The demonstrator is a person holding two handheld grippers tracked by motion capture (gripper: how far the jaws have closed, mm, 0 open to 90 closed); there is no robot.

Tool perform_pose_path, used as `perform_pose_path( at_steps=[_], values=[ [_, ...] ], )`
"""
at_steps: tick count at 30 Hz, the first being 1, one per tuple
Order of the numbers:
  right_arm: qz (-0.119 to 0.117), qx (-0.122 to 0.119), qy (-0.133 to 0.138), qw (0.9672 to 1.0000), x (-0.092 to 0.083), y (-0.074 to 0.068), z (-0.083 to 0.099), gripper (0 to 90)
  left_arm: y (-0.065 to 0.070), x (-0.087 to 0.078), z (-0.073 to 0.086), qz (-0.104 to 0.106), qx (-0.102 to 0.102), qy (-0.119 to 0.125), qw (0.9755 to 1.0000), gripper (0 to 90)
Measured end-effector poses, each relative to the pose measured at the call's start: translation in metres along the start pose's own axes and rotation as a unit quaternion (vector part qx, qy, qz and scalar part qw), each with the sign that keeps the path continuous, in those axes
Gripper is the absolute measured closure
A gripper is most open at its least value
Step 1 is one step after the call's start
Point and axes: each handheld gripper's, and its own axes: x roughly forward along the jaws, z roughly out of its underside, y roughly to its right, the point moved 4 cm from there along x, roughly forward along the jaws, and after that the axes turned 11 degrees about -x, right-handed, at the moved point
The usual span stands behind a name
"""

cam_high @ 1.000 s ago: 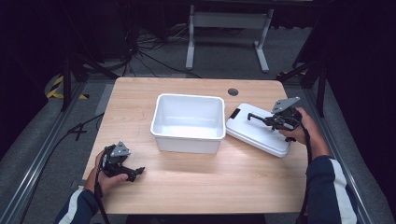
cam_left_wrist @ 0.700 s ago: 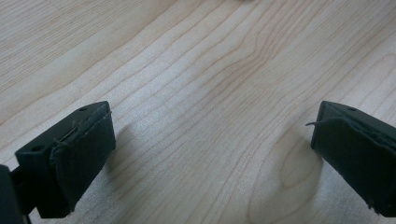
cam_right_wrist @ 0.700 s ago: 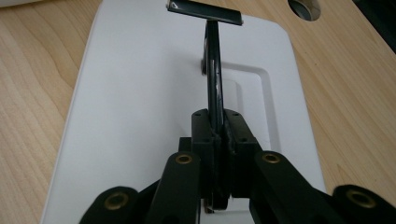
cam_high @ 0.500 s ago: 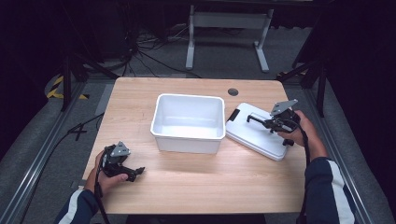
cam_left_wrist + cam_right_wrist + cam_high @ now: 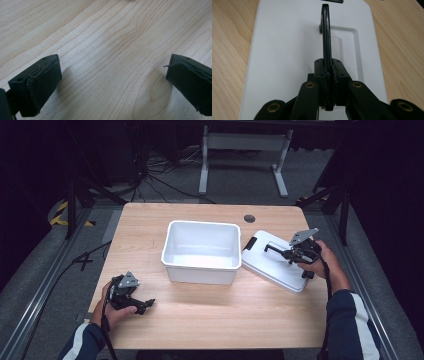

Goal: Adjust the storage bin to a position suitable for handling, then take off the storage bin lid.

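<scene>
Right tongs point(image 5: 325, 75) clamp the thin black handle point(image 5: 326, 37) of the flat white plastic lid point(image 5: 280, 262); lift level toward the white rectangular tub point(image 5: 201, 251). Left tongs point(image 5: 112, 82) rest open over the wooden tabletop point(image 5: 210, 315).

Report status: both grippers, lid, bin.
Right gripper shut on lid handle; lid beside white bin. Left gripper open over bare table. Nothing in the way.

Wooden table point(image 5: 210, 317): white bin point(image 5: 201, 251), lid point(image 5: 272, 262)
</scene>
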Motion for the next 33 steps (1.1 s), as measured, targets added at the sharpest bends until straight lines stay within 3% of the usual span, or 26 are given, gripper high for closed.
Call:
perform_pose_path(
  at_steps=[8, 21, 33],
  values=[
    [0.000, 0.003, -0.002, 1.0000, -0.001, 0.001, -0.001, 83.3, 0.000, 0.000, 0.000, 0.000, 0.002, -0.001, 1.0000, 0.5],
    [0.006, 0.012, 0.016, 0.9998, -0.016, 0.002, -0.011, 72.6, 0.000, 0.000, 0.000, 0.003, 0.001, -0.001, 1.0000, 0.7],
    [0.017, 0.023, 0.035, 0.9990, -0.035, -0.006, -0.017, 62.3, 0.000, 0.000, 0.000, 0.004, 0.000, -0.002, 1.0000, 0.7]
  ],
)
